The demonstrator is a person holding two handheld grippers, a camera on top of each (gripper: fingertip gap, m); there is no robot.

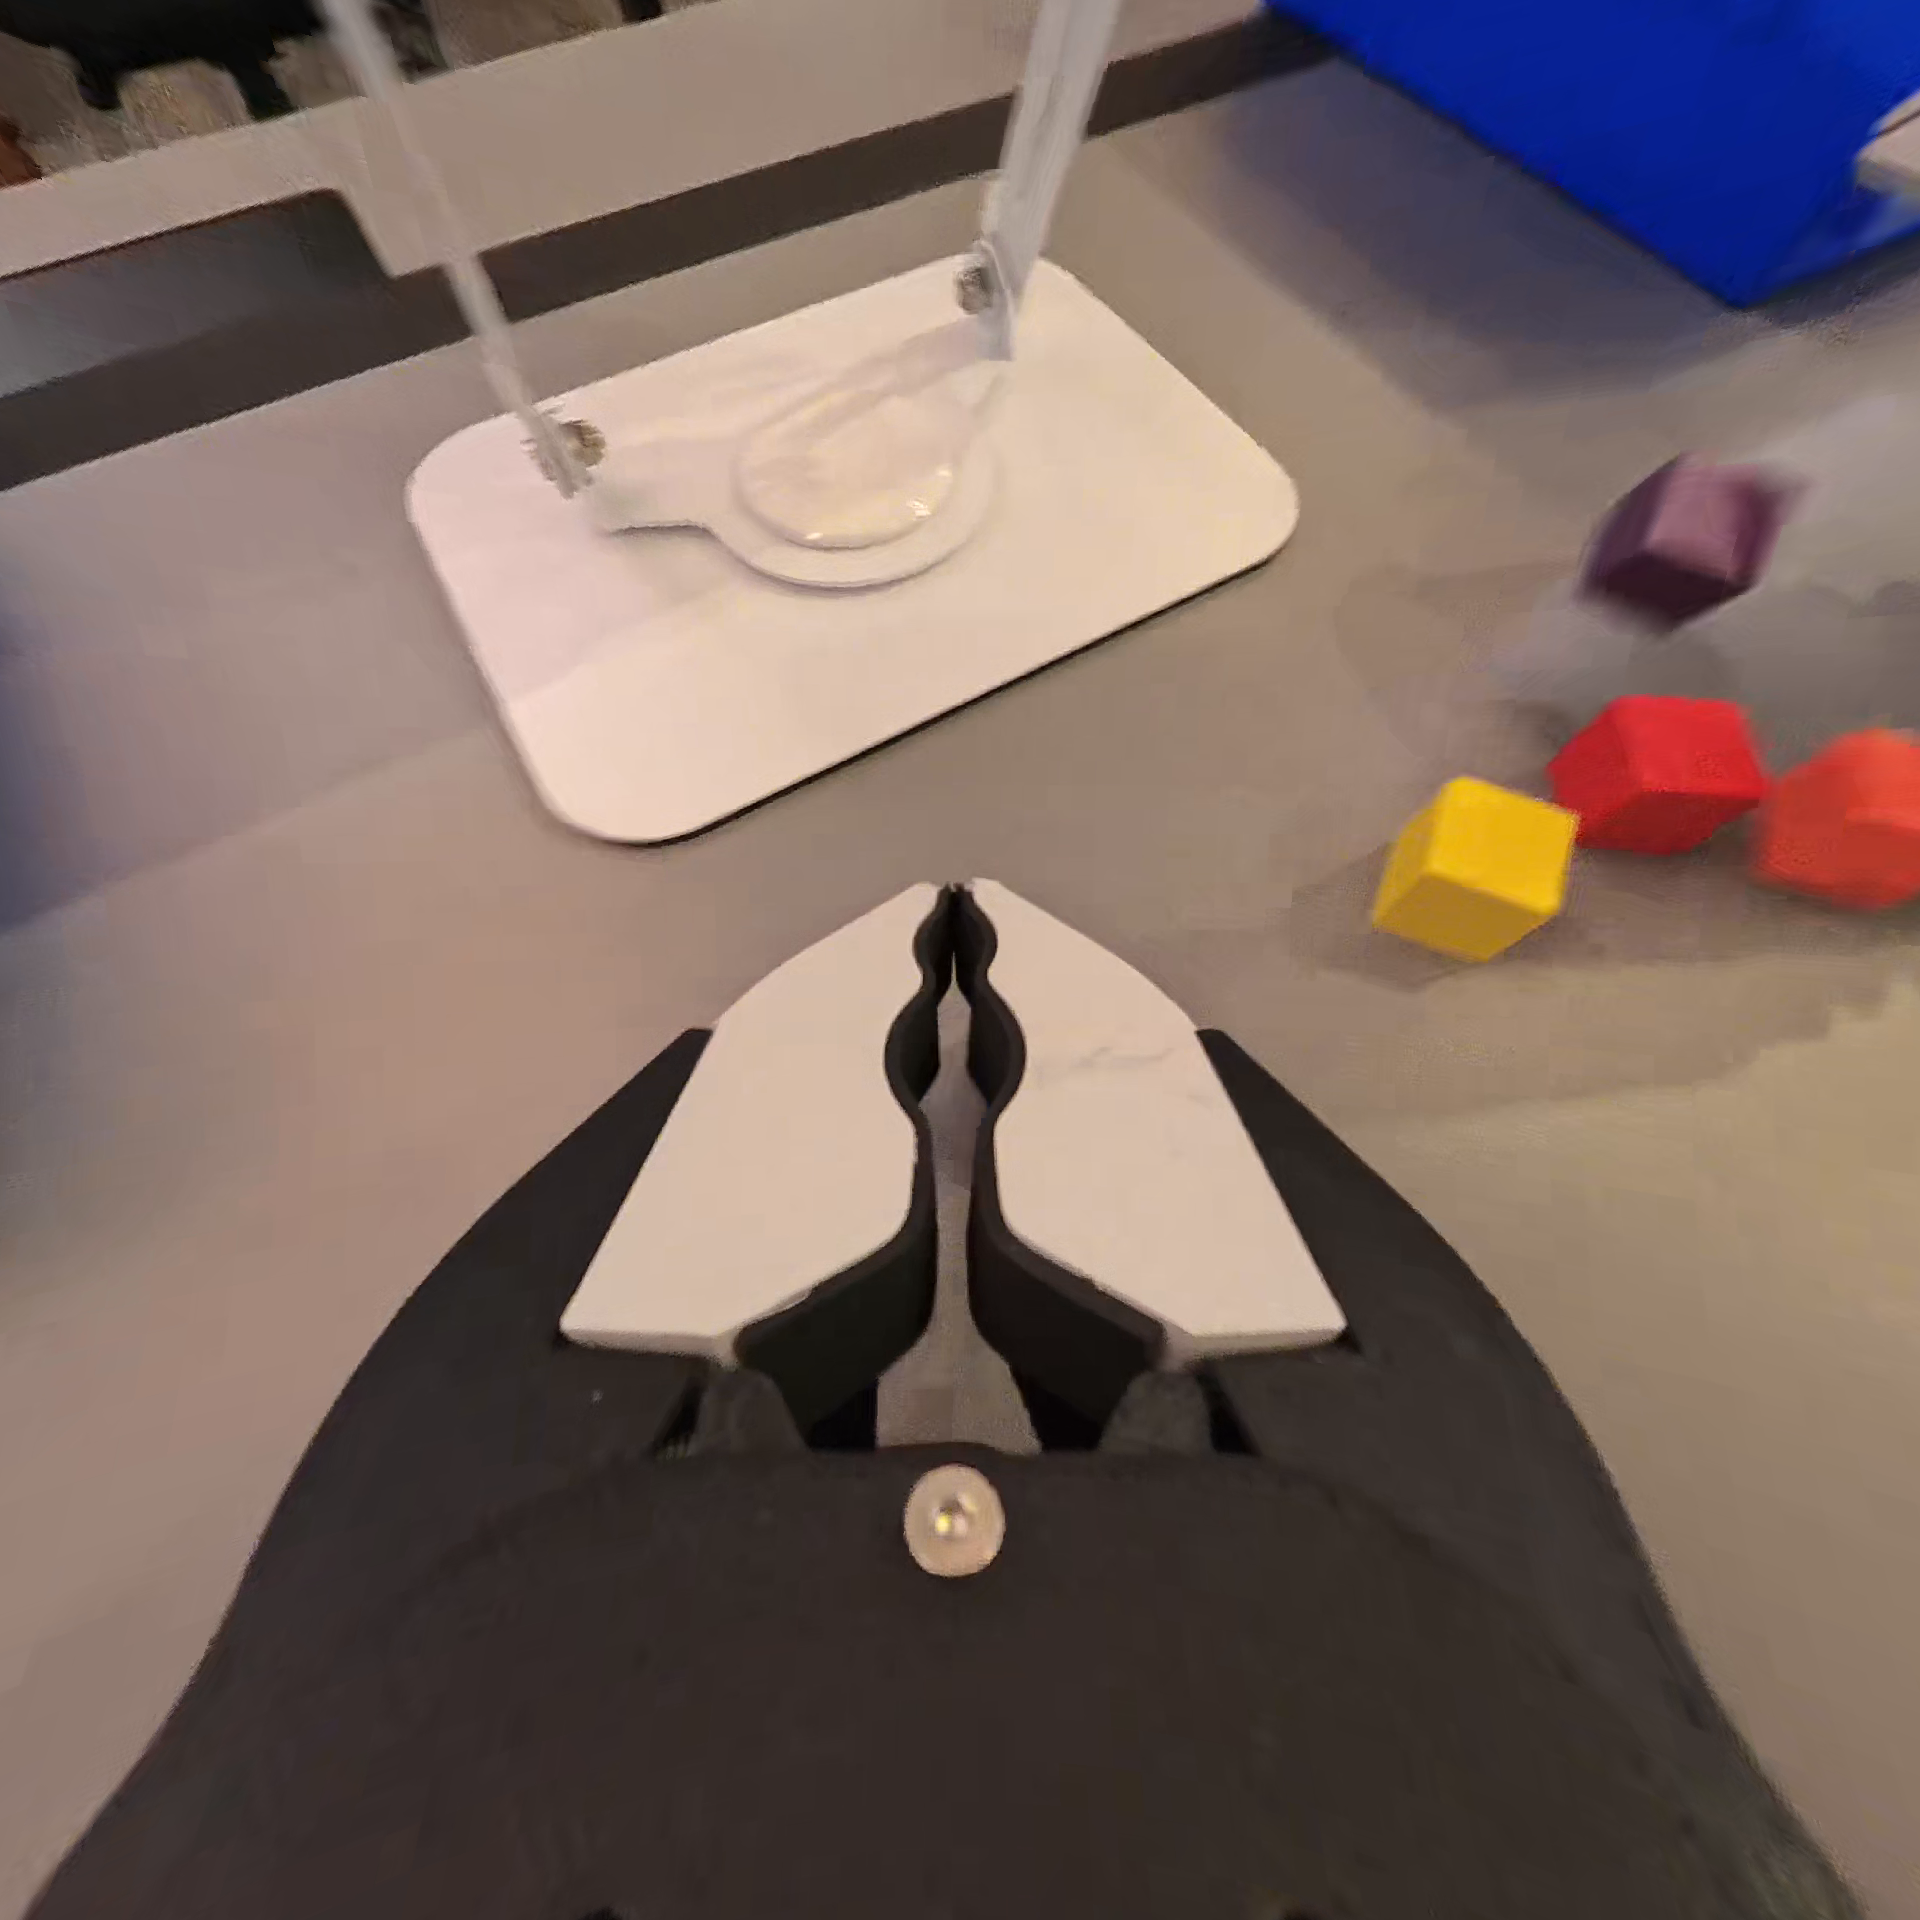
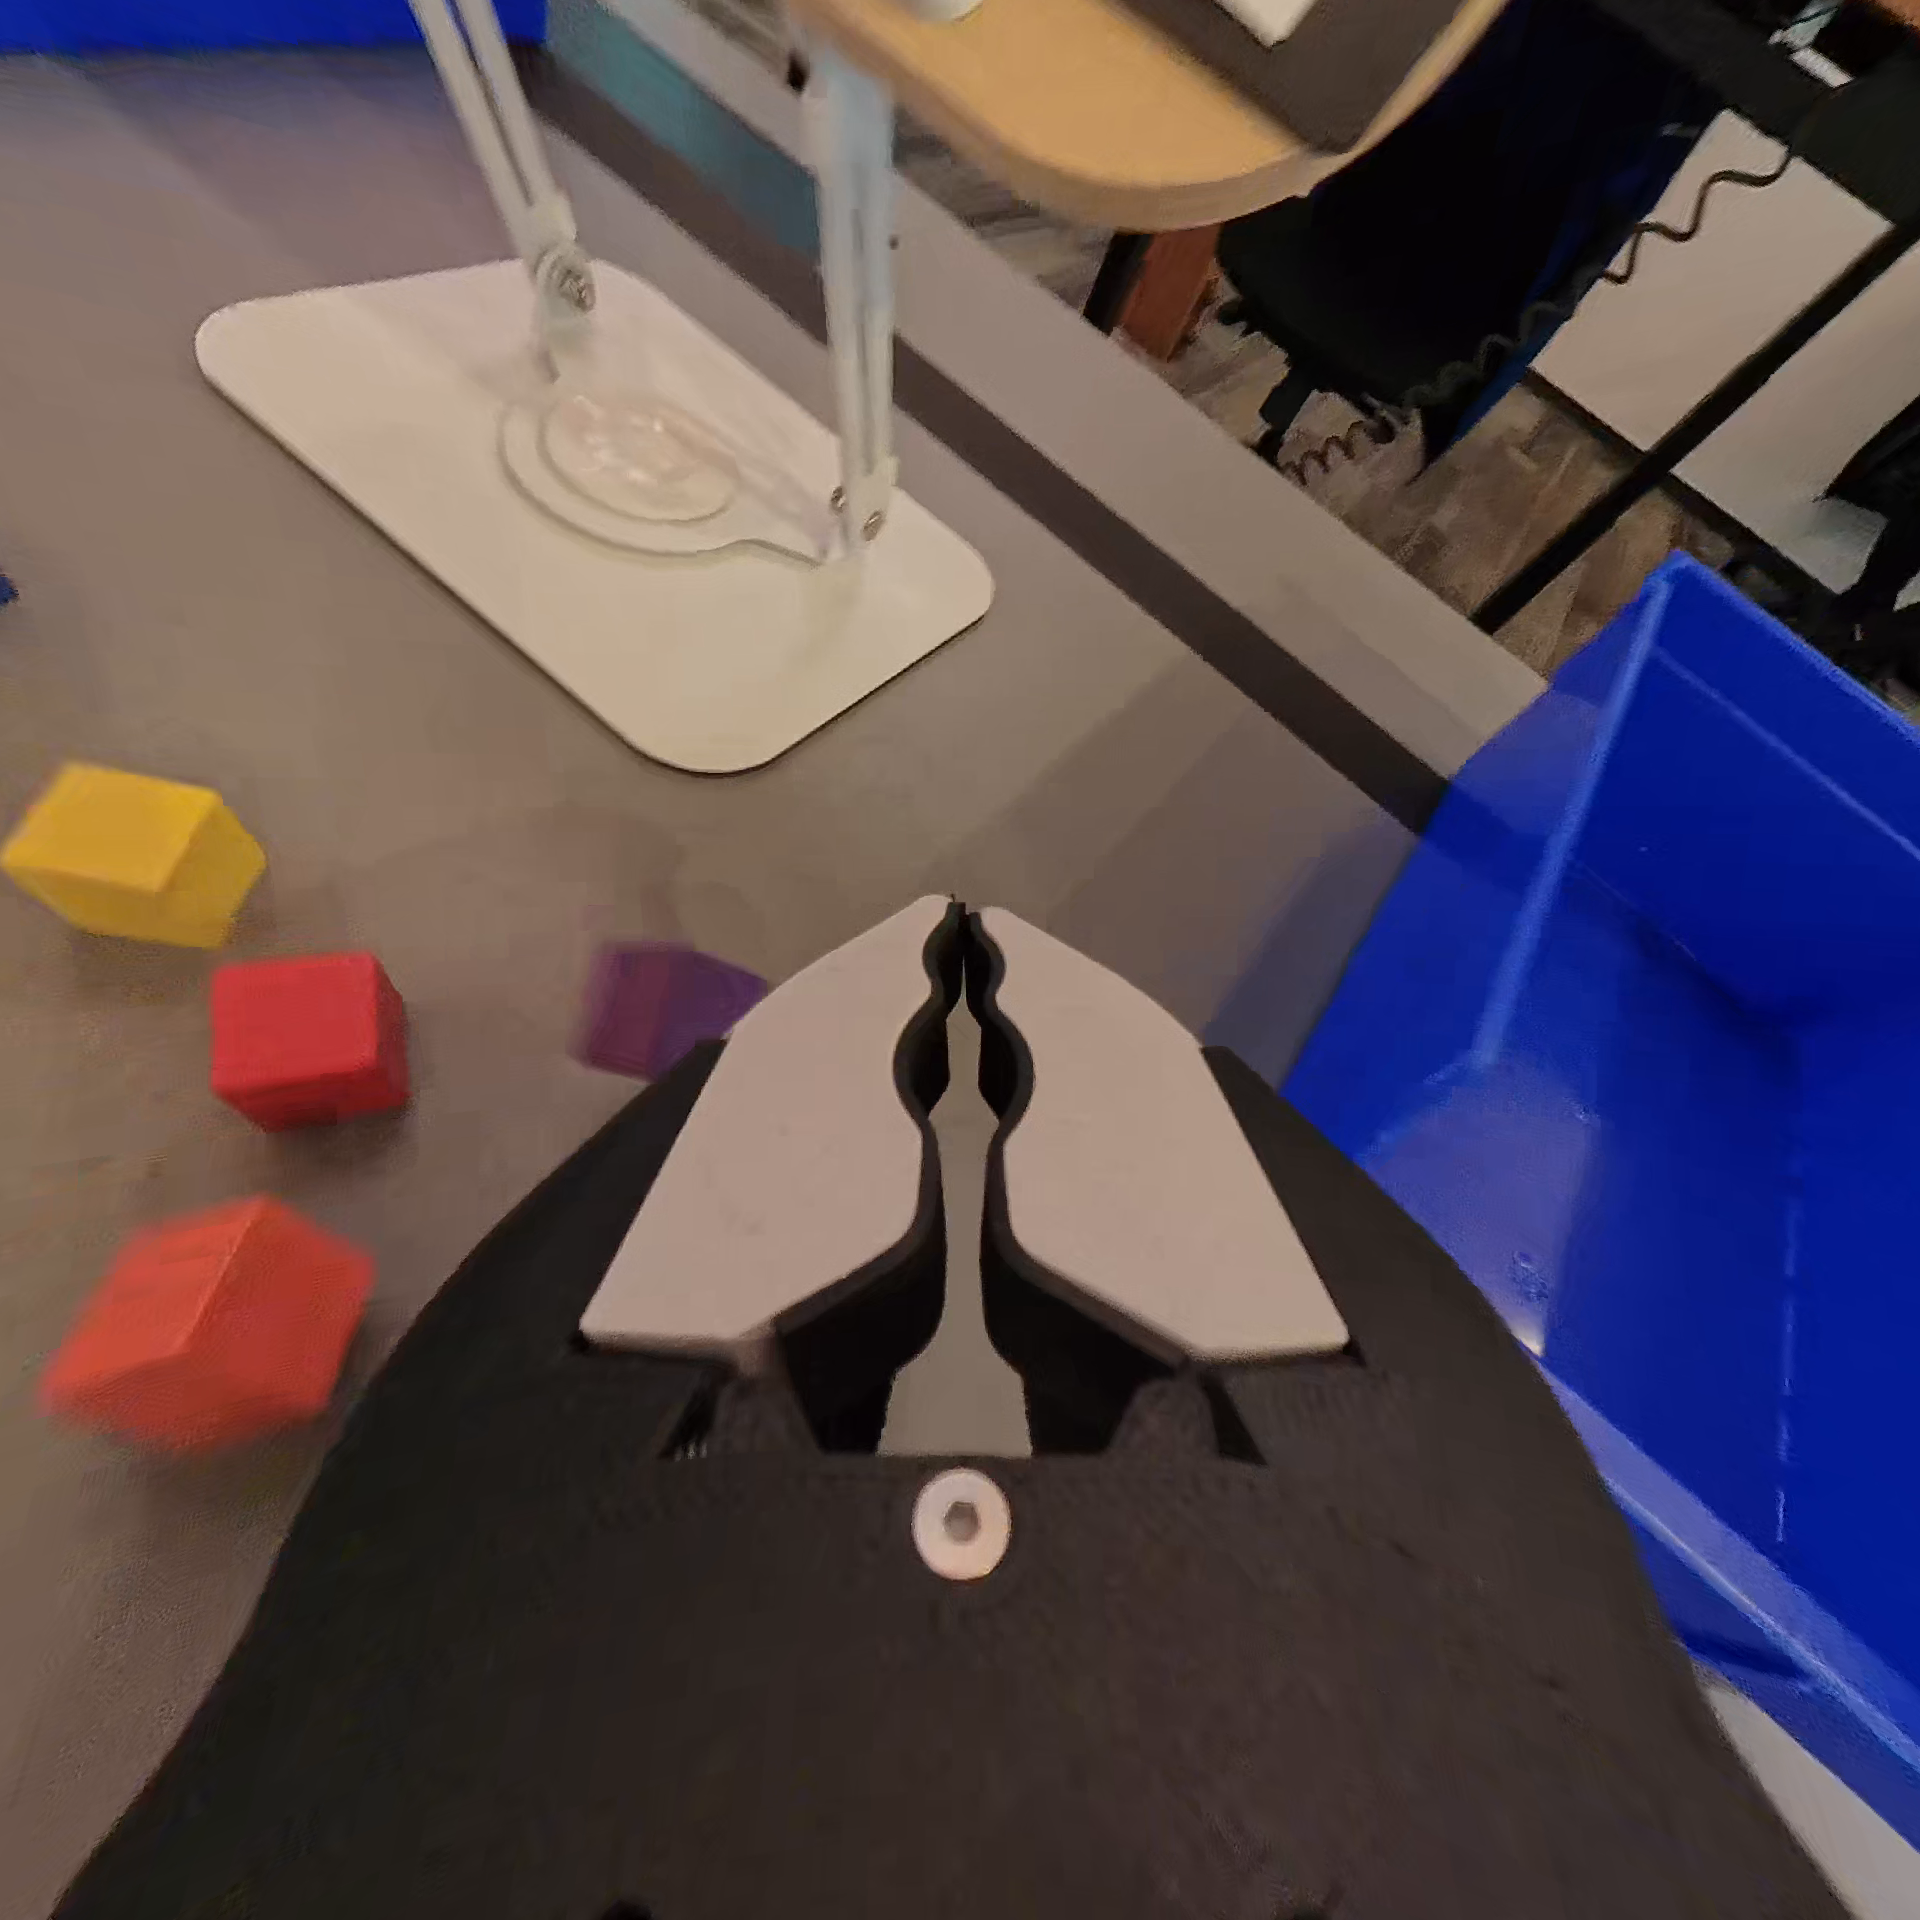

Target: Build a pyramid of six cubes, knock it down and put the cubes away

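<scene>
Several cubes lie scattered on the grey table (image 1: 312, 1039). In the left wrist view a yellow cube (image 1: 1473, 869), a red cube (image 1: 1657, 774), an orange cube (image 1: 1844, 821) and a blurred purple cube (image 1: 1683, 542) sit to the right. My left gripper (image 1: 954, 896) is shut with nothing in it, left of the cubes. In the right wrist view the yellow cube (image 2: 135, 854), red cube (image 2: 307, 1039), orange cube (image 2: 208, 1322) and purple cube (image 2: 660, 1006) lie at the left. My right gripper (image 2: 956, 912) is shut with nothing in it, just right of the purple cube.
A white stand base (image 1: 852, 561) with clear legs stands ahead of the left gripper; it also shows in the right wrist view (image 2: 592, 509). A blue bin (image 2: 1662, 1091) sits at the right, its corner showing in the left wrist view (image 1: 1621, 125). The table's far edge (image 2: 1195, 582) runs behind. The grippers' ends are close to 25 cm from one another.
</scene>
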